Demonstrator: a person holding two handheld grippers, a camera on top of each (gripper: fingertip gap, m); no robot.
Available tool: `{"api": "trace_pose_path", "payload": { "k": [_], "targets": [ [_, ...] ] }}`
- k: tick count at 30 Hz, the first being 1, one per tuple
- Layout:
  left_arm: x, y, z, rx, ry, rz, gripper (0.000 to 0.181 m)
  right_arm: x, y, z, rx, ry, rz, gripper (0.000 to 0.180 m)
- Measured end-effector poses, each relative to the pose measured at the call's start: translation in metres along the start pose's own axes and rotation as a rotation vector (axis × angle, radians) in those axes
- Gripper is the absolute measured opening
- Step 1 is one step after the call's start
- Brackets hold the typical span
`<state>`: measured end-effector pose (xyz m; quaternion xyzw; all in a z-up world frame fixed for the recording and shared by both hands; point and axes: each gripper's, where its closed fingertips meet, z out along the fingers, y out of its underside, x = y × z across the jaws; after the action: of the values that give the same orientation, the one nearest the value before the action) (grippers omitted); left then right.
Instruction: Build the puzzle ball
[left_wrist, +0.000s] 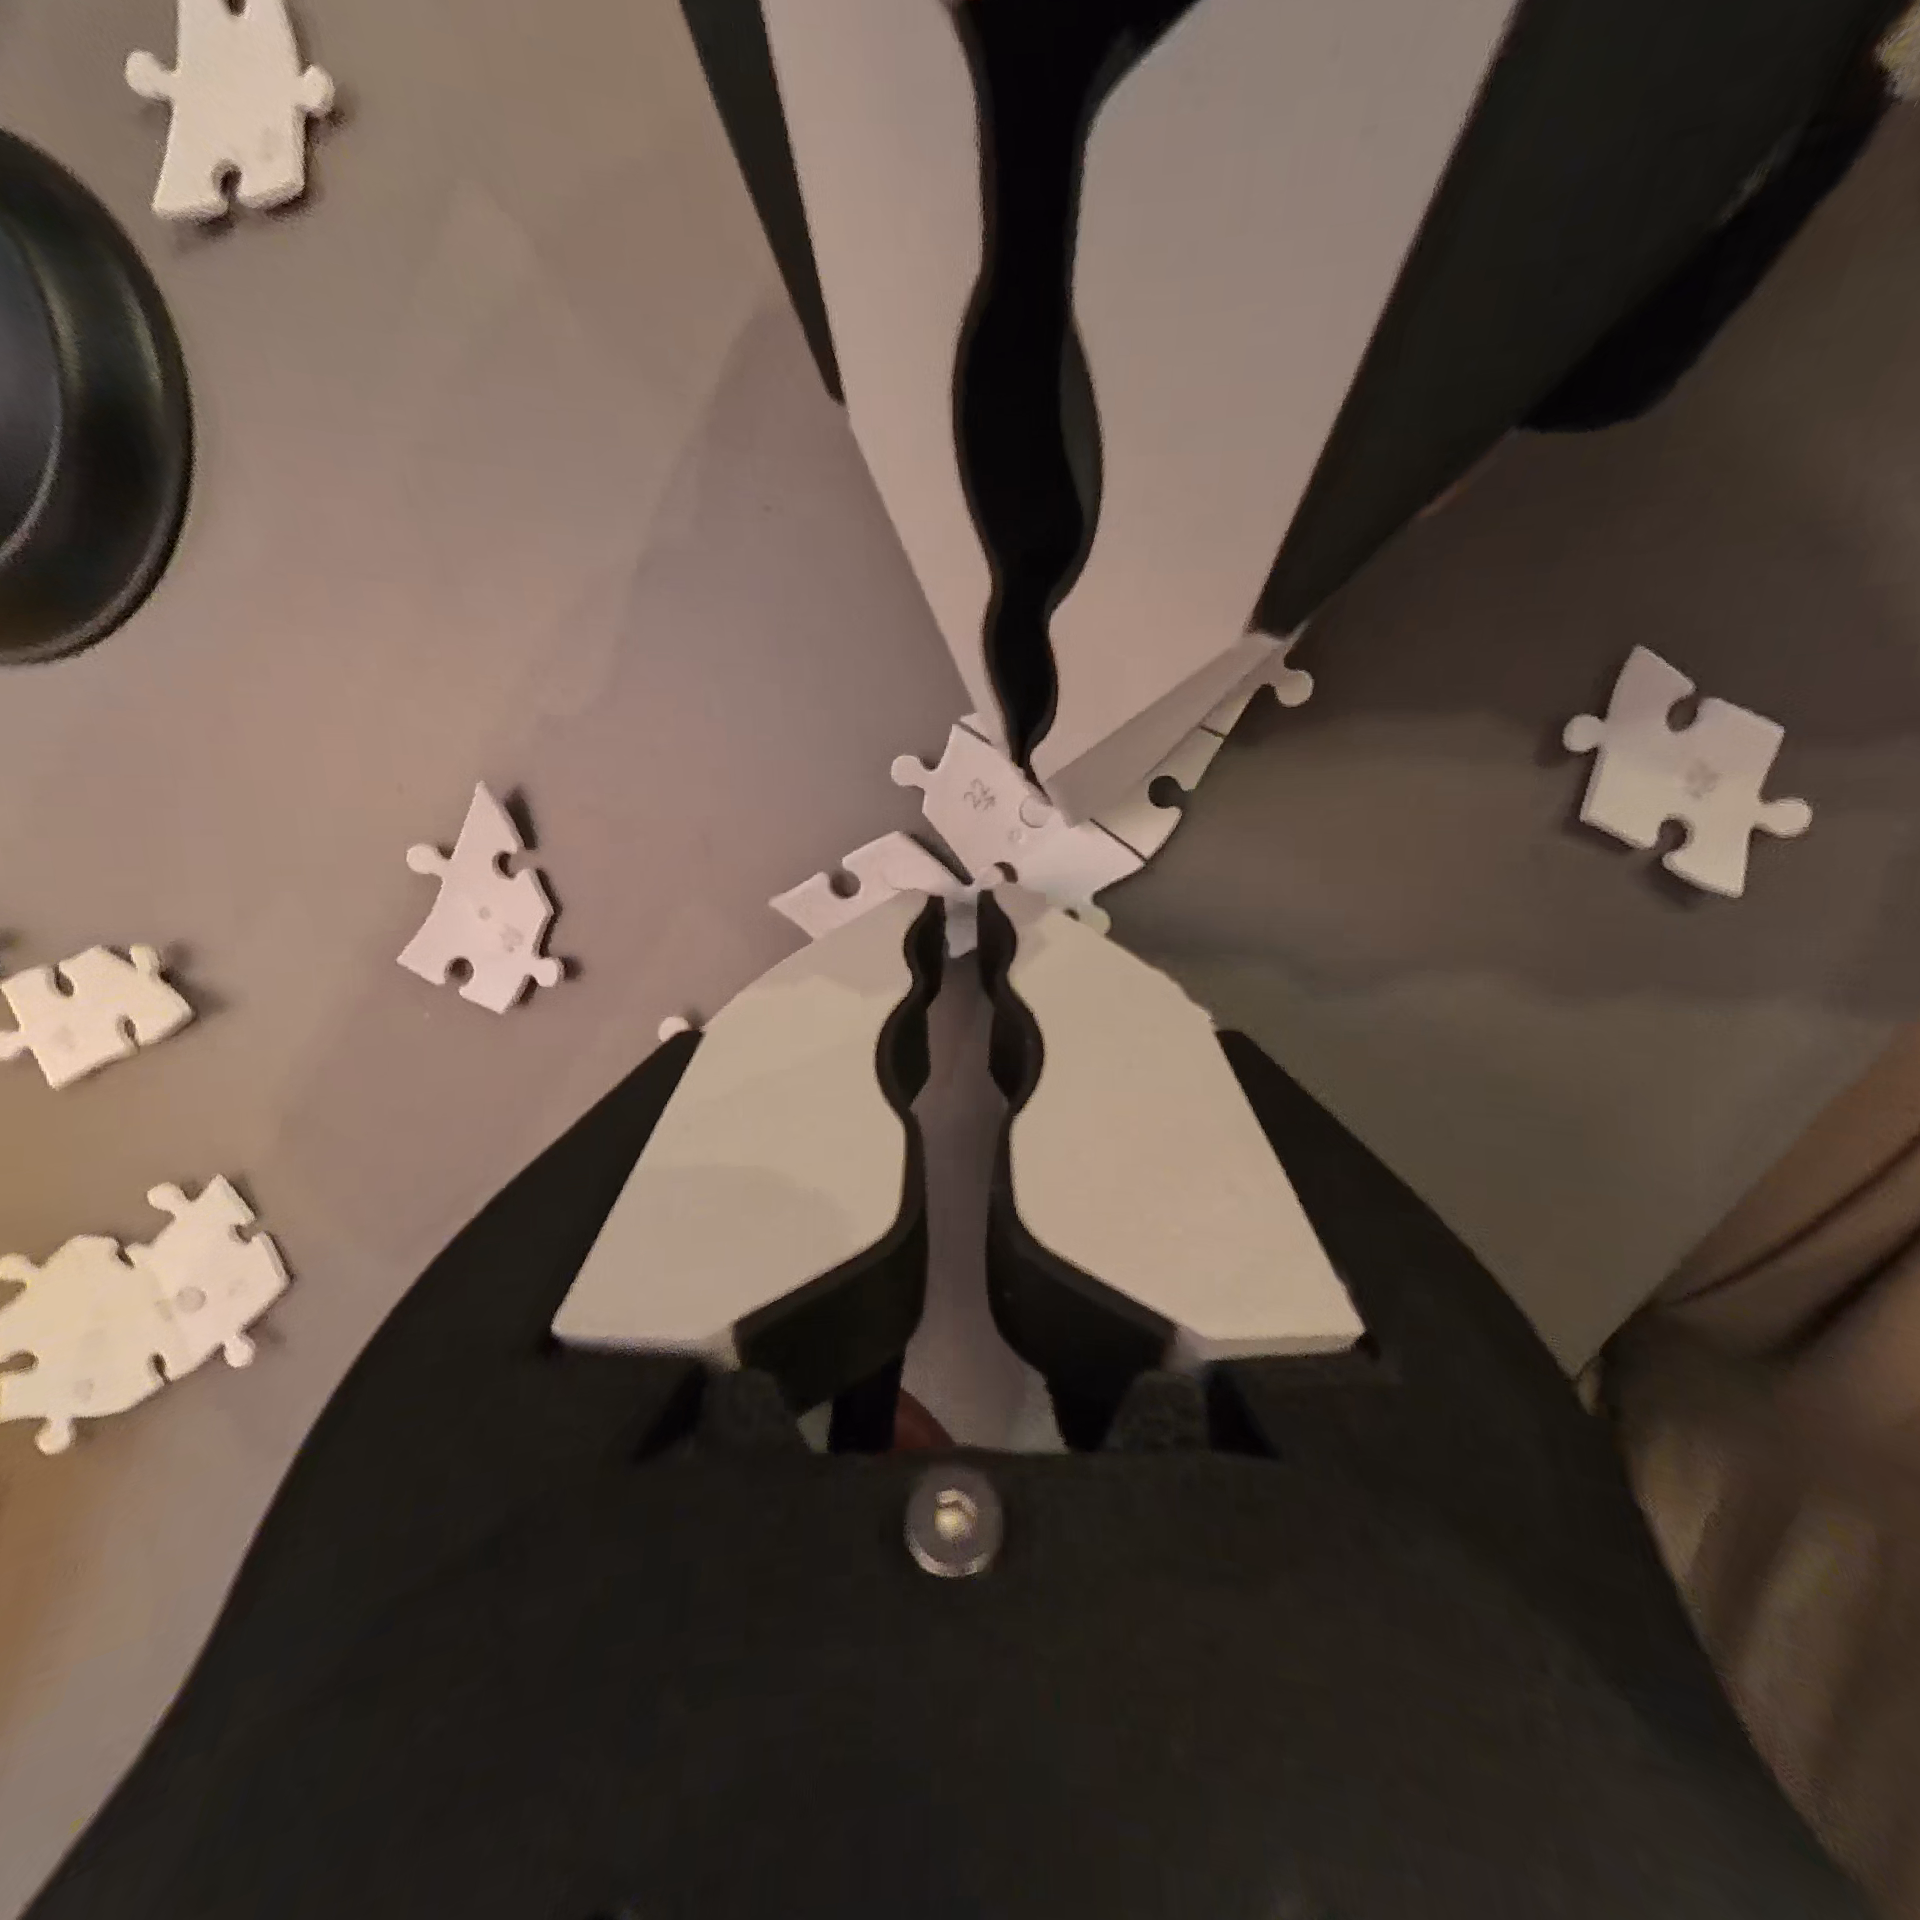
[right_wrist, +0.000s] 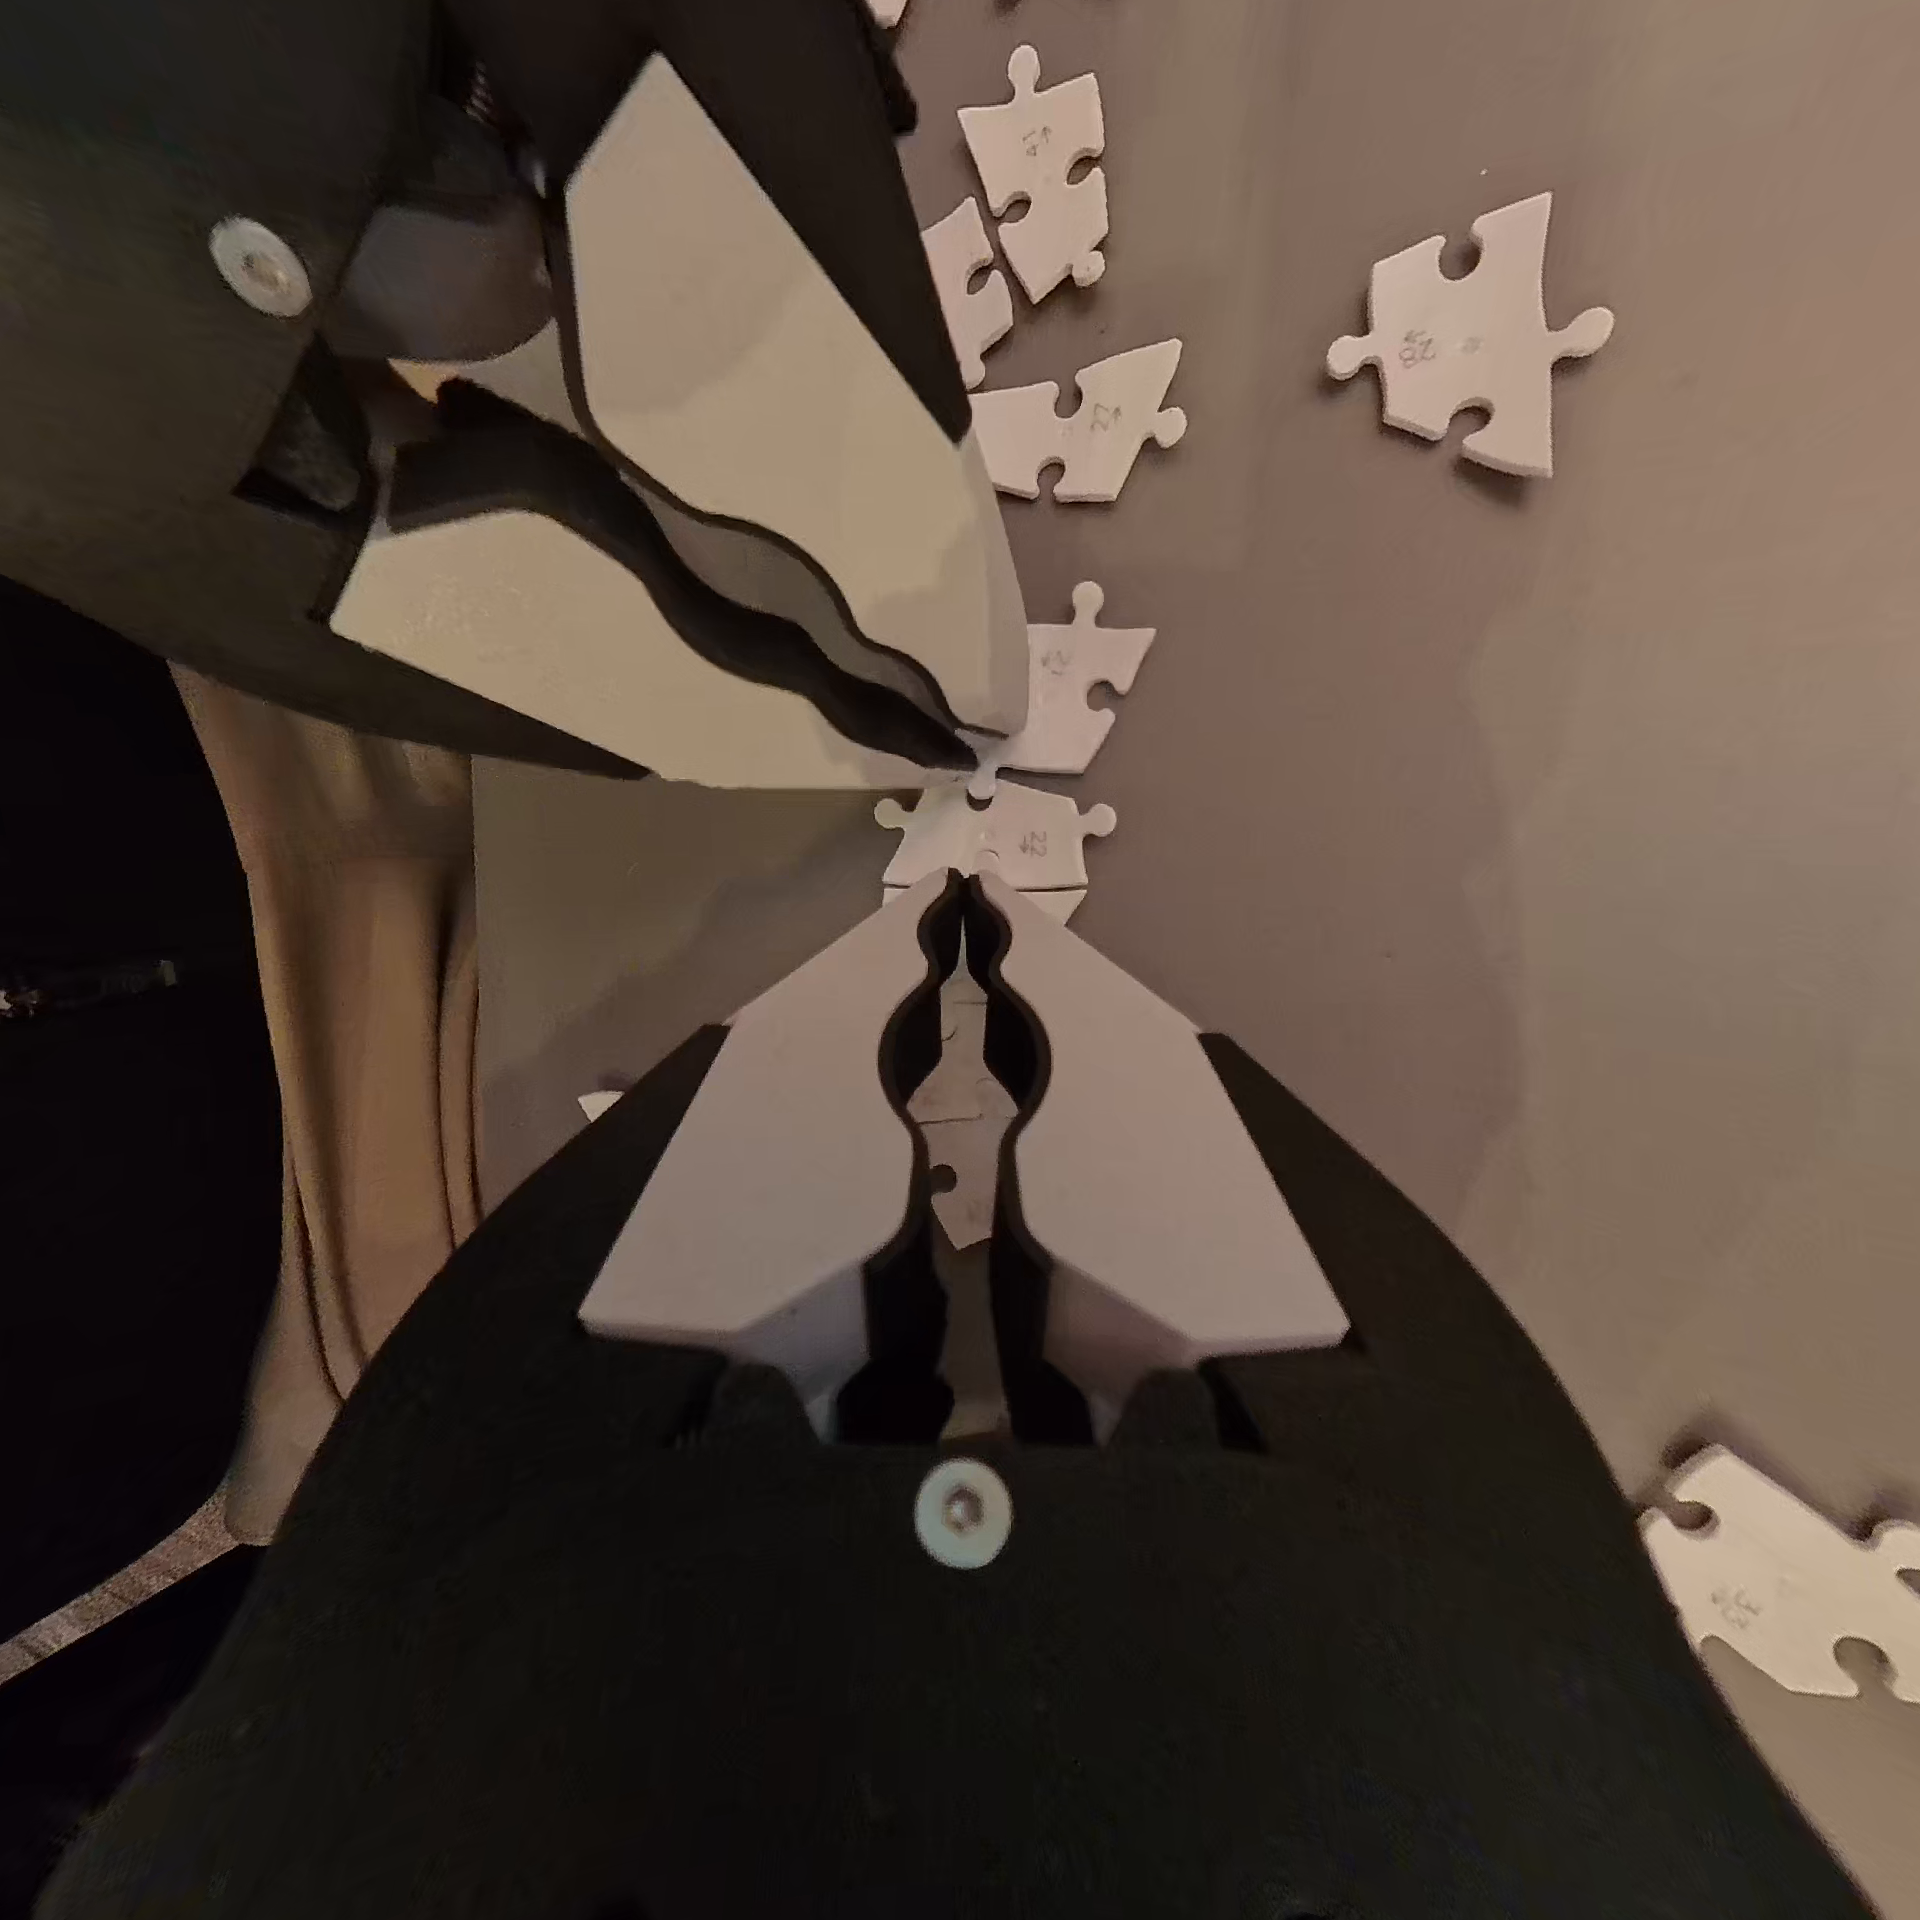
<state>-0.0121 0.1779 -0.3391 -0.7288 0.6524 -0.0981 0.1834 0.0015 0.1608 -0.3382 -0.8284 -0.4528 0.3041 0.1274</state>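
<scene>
Closest to my left camera is the left gripper (left_wrist: 961, 914), its black and white fingers nearly closed, tips pinching the edge of a small white puzzle piece. Opposite it, coming from the top, the right gripper (left_wrist: 1023, 758) is also nearly closed, clamped on a short chain (left_wrist: 1049, 831) of joined white pieces. Both loads meet in mid-air above the grey table (left_wrist: 571, 520), tab against notch, so I judge I am mid-join.

Left to right on the table in that view: a round black object (left_wrist: 83, 405) at the far left edge, loose pieces (left_wrist: 234, 114) scattered beside it, one piece (left_wrist: 483, 914) nearer the middle, and a single piece (left_wrist: 1683, 774) off to the right.

From my right camera, the left gripper (right_wrist: 971, 753) enters from the upper left, the right gripper (right_wrist: 961, 883) rises from below, and the chain (right_wrist: 1023, 836) sits between their tips, with more of it showing through the gap between my fingers. A person's beige and dark clothing (right_wrist: 343, 883) fills the left side; spare pieces (right_wrist: 1465, 343) lie to the upper right.

The pieces look light, thin and rigid, probably smooth plastic, slightly curved. I expect them to slip or twist if pinched at a tab. Hold each on its flat middle, near the joining edge, and press straight in; the chain's joints may pop apart under sideways force.
</scene>
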Motion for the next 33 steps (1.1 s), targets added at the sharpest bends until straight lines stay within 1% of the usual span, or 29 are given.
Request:
{"api": "trace_pose_path", "payload": {
  "k": [2,5,10,14,19,28,31,33],
  "targets": [
    [-0.004,0.0,-0.004,-0.001,0.0,0.047,0.006,0.0,0.0,0.0,0.001,-0.001,0.001,0.0],
    [-0.013,-0.009,-0.011,0.052,0.025,0.013,0.005,0.001,0.0,-0.001,0.004,-0.005,0.002,0.0],
    [-0.011,-0.004,0.0,-0.005,0.04,0.024,0.005,0.001,0.0,-0.001,0.008,-0.011,0.005,0.0],
    [-0.005,-0.004,0.004,0.015,0.051,0.015,0.003,0.001,0.0,-0.001,0.01,-0.013,0.005,0.0],
    [-0.001,-0.005,0.005,0.013,0.055,0.071,0.002,0.001,0.0,-0.001,0.01,-0.015,0.004,0.0],
    [-0.001,-0.007,0.005,-0.009,-0.132,0.217,0.0,0.001,0.0,-0.002,0.011,-0.018,0.005,0.0],
    [-0.001,-0.007,0.005,0.003,-0.145,0.198,0.0,0.001,-0.007,-0.009,0.065,-0.03,0.021,0.0],
    [-0.001,-0.007,0.005,0.021,-0.16,0.2,0.0,0.013,-0.009,-0.016,0.085,0.028,0.053,0.0]
  ]
}}
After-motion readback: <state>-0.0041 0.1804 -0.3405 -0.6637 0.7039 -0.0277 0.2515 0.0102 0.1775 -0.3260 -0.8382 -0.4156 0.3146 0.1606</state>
